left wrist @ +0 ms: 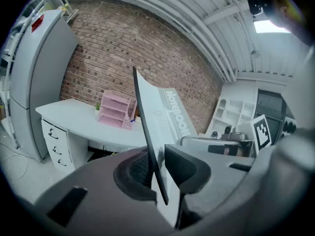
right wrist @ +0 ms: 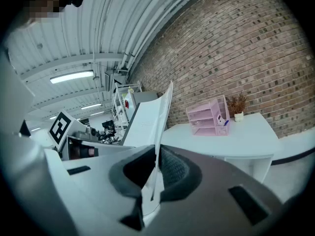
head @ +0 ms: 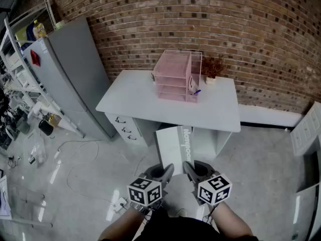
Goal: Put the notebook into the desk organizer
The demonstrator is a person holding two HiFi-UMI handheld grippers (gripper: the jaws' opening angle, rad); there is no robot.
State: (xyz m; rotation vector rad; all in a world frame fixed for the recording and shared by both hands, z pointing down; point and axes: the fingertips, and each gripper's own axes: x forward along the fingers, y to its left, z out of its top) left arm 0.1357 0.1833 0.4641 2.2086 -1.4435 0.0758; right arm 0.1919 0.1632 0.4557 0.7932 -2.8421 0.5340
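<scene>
Presently the left tool [head: 164,171] and right tool [head: 190,167] clamp the notebook [head: 174,143] by its near edge only, so it could sag and snag on the desk organizer [head: 175,76].

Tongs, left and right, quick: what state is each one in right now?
Left tongs: closed on the thin white notebook, at its near edge.
Right tongs: closed on the same notebook's near edge.

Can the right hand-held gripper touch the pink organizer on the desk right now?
Probably not. The right hand-held gripper is shut on the notebook, and the pink organizer stands far off at the back of the desk.
</scene>
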